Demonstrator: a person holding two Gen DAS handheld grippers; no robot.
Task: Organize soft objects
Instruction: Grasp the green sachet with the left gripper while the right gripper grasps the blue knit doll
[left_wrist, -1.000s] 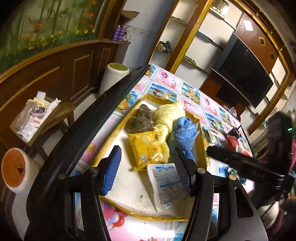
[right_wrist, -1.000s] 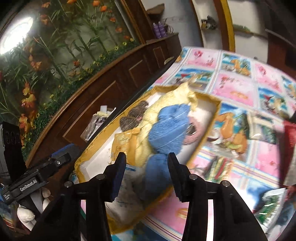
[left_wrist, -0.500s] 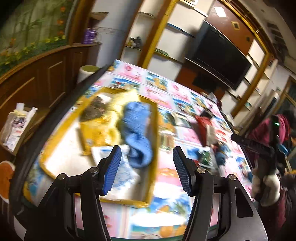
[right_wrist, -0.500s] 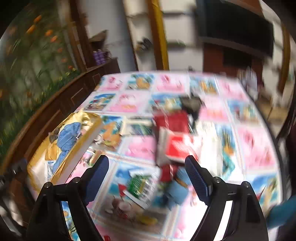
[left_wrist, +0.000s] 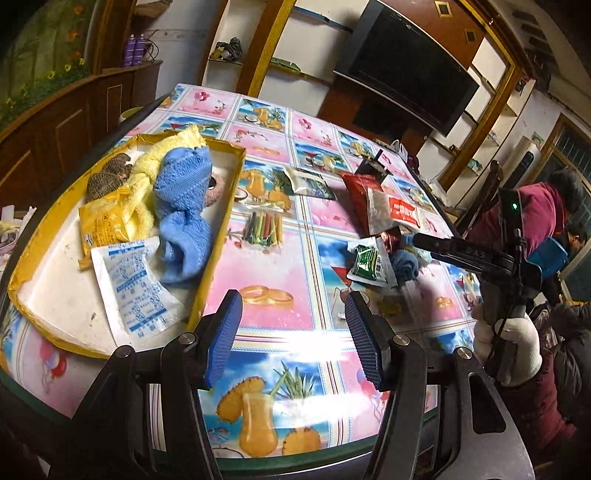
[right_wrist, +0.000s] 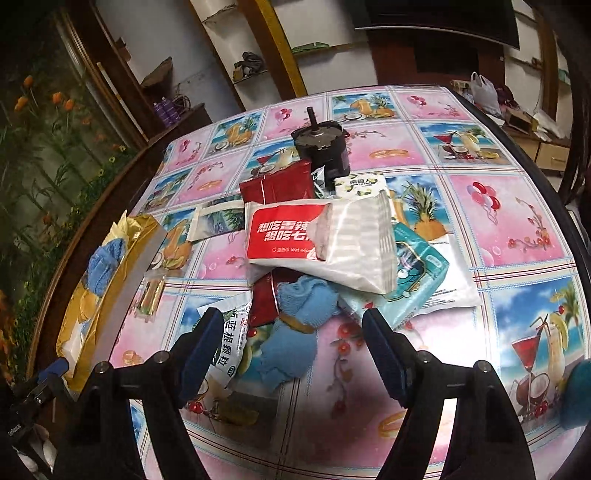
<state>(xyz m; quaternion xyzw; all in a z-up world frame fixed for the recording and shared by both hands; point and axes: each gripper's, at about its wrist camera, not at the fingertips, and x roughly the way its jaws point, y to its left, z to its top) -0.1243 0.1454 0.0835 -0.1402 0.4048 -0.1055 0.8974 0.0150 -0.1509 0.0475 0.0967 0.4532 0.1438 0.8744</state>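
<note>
A yellow-rimmed white tray (left_wrist: 218, 229) at the table's left holds a blue towel (left_wrist: 184, 206), a yellow cloth (left_wrist: 147, 166), a yellow packet (left_wrist: 103, 221), a white sachet (left_wrist: 136, 288) and brown scrubbers (left_wrist: 107, 177). The tray also shows in the right wrist view (right_wrist: 136, 273). A pile right of it has a light blue cloth (right_wrist: 299, 317), a red-and-white wipes pack (right_wrist: 325, 240), a green-and-white packet (right_wrist: 225, 347) and a teal pack (right_wrist: 413, 273). My left gripper (left_wrist: 293, 336) is open and empty over the table's front. My right gripper (right_wrist: 291, 354) is open, just above the light blue cloth.
A black motor-like object (right_wrist: 321, 147) stands behind the pile. A red packet (right_wrist: 280, 184) and a white leafy packet (right_wrist: 218, 218) lie beside it. A small clear bag of sticks (right_wrist: 151, 291) lies near the tray. People sit at the right (left_wrist: 535, 214).
Both grippers have swung right, away from the tray. The right gripper has opened wide and now faces the pile. The blue towel lies in the tray.
</note>
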